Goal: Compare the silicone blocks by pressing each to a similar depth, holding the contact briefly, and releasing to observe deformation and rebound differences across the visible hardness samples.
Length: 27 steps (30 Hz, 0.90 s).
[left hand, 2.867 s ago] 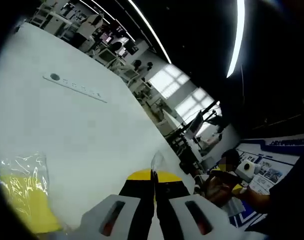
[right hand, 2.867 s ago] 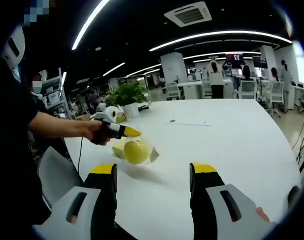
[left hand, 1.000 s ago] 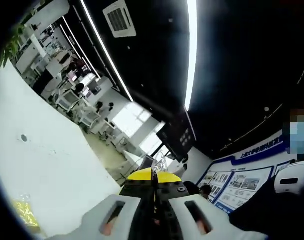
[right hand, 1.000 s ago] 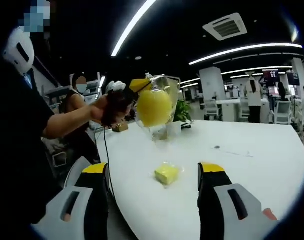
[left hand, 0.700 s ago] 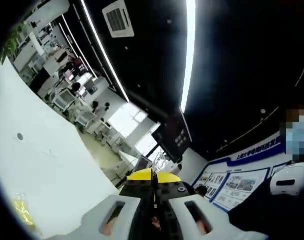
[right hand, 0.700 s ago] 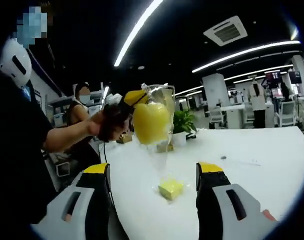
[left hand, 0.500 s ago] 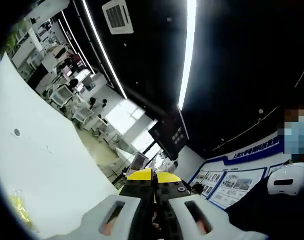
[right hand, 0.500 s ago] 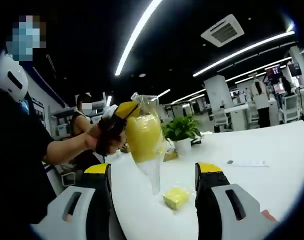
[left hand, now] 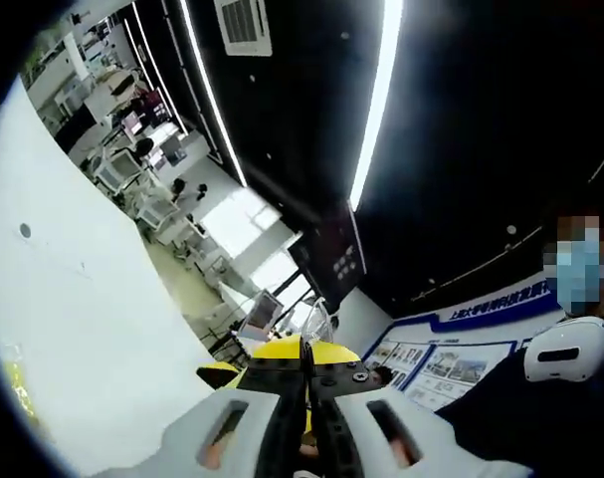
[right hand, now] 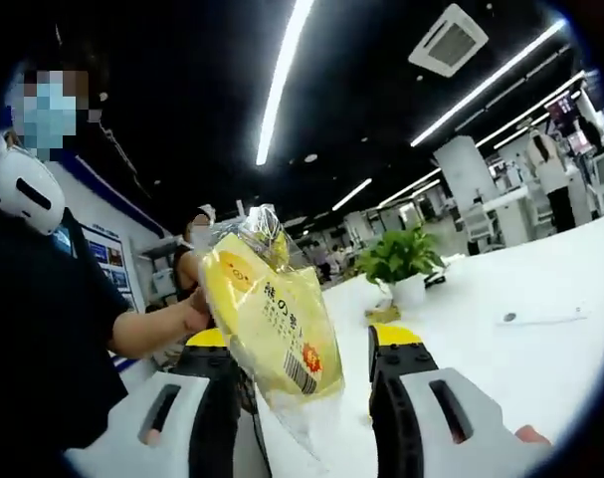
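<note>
Up close, bagged yellow block (right hand: 272, 324) between right tool (right hand: 306, 344) jaws.

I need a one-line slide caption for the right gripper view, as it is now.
Yellow packet in clear wrap hangs between the open right gripper's fingers, above a white table.

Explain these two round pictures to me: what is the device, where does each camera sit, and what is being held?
A person holds a hand-held gripper in each hand; a fisheye camera rides on each. In the left gripper view, the left hand-held gripper is shut on a clear bag's edge. The right gripper view shows that yellow bagged item hanging between the open jaws of the right hand-held gripper. Beyond lies a white table with a potted plant.
</note>
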{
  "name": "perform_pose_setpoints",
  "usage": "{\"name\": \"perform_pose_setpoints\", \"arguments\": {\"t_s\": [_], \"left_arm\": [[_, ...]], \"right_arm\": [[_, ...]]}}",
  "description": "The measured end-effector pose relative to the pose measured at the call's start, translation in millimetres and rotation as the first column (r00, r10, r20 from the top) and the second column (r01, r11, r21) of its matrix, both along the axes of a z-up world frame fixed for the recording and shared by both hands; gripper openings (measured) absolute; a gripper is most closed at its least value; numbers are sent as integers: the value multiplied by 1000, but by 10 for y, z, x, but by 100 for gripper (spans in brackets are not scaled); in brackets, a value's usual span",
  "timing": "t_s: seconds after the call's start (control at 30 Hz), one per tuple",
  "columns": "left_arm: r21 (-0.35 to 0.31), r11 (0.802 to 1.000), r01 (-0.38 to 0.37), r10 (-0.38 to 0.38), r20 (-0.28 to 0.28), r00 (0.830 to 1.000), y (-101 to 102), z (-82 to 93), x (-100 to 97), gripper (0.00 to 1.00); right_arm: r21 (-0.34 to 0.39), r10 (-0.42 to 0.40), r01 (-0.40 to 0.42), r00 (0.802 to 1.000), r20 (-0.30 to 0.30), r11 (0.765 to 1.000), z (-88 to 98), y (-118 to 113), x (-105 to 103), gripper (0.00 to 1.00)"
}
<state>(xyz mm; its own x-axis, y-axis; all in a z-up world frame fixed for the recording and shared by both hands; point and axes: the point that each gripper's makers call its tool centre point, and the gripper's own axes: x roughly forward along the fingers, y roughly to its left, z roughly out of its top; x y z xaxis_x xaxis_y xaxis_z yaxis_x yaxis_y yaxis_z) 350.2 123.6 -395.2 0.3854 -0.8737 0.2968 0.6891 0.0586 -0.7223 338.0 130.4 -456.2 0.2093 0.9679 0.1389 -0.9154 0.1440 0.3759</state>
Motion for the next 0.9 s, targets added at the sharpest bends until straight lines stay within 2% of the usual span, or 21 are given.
{"name": "perform_pose_setpoints", "arguments": {"t_s": [0.23, 0.53, 0.9], "left_arm": [[-15, 1000, -11, 10, -17, 1000, 15, -66, 17, 0], [-33, 999, -18, 17, -40, 999, 76, -114, 32, 0], [-43, 999, -8, 7, -23, 1000, 81, -89, -4, 0]], "right_arm": [[-32, 17, -16, 999, 41, 999, -20, 97, 26, 35], [-83, 37, -30, 996, 83, 996, -50, 81, -17, 28], [-105, 32, -17, 991, 133, 994, -32, 91, -52, 22]]}}
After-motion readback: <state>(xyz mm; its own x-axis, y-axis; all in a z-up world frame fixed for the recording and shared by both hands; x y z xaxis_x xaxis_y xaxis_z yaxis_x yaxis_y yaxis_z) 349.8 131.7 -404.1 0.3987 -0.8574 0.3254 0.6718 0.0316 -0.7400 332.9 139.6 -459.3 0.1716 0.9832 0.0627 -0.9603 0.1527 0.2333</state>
